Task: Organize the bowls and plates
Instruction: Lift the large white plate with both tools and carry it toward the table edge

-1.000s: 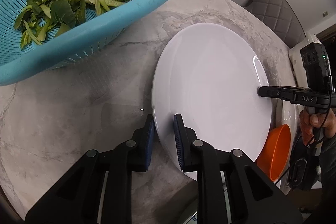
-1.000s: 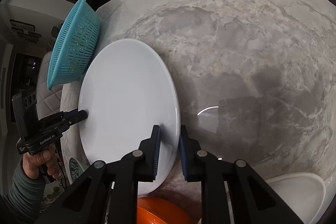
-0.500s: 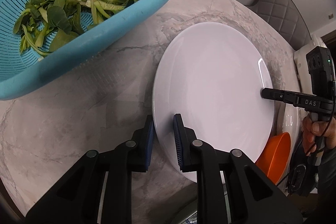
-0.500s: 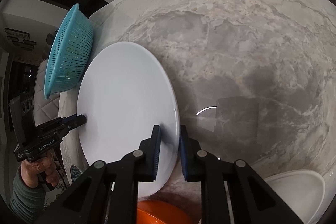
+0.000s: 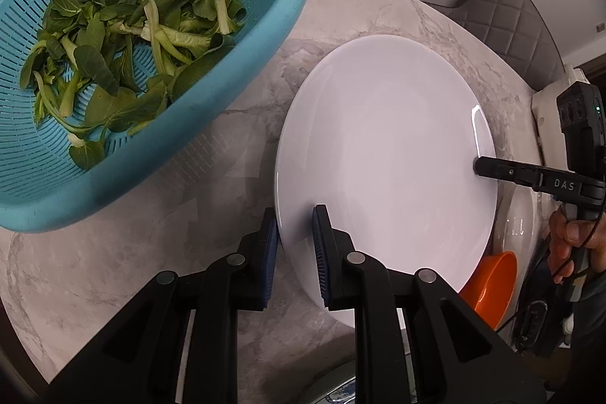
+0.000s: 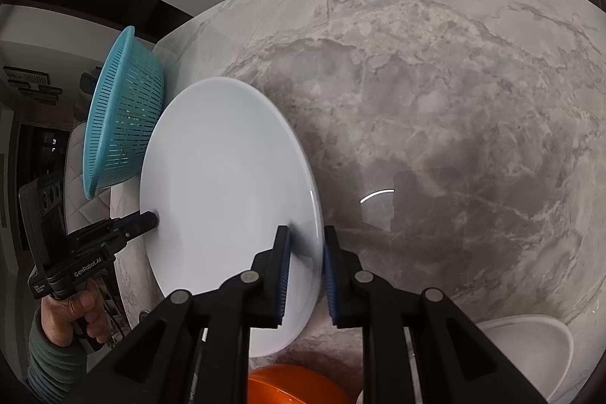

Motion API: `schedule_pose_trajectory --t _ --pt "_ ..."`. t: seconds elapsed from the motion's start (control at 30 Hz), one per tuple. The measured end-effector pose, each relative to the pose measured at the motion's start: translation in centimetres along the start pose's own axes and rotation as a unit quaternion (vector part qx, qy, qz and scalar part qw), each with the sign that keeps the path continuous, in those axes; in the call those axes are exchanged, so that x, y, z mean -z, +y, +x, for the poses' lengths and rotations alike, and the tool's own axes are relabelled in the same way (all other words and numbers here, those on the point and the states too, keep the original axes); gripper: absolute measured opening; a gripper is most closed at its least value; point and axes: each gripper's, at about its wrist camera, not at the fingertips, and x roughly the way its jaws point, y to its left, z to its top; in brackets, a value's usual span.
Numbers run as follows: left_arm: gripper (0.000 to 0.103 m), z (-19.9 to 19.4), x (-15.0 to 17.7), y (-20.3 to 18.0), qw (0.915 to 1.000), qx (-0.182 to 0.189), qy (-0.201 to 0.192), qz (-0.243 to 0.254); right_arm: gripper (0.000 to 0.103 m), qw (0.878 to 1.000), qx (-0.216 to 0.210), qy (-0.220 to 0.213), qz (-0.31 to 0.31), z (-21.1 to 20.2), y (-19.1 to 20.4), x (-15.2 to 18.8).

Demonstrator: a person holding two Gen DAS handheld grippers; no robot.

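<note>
The grey marble table (image 6: 435, 101) is biggest. A blue plastic strainer basket (image 5: 235, 63) of green leaves (image 5: 128, 36) sits on it. The big round white plate (image 5: 386, 154) is up off the table, gripped on opposite edges by the left gripper (image 5: 295, 245) and the right gripper (image 6: 306, 267). A small orange bowl (image 5: 492, 282) peeks out beneath.

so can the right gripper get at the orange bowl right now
Probably not. The right gripper is shut on the white plate rim, as is the left gripper opposite. The orange bowl sits partly under the plate's near edge, so the plate would have to go down first.
</note>
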Motion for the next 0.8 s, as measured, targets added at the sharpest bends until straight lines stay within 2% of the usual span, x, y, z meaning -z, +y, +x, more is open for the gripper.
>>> schedule_pose_trajectory --t 0.27,0.5,0.67,0.8 --pt "0.016 -2.6 -1.1 -0.8 0.9999 0.0 -0.005 0.009 0.019 1.0 0.006 -0.004 -0.002 -2.2 0.5 -0.4" --pt "0.016 -6.9 -1.1 -1.2 0.9996 -0.005 -0.014 0.022 0.019 1.0 0.0 -0.013 -0.003 -4.7 1.7 0.3" --pt "0.016 -10.7 0.3 -1.8 0.9993 -0.008 -0.024 0.028 0.019 1.0 -0.005 -0.021 -0.008 -6.9 3.0 1.7" --pt "0.016 -13.9 3.2 -2.2 0.9987 -0.014 -0.039 0.031 0.018 0.999 -0.01 -0.025 -0.018 -8.3 5.1 3.5"
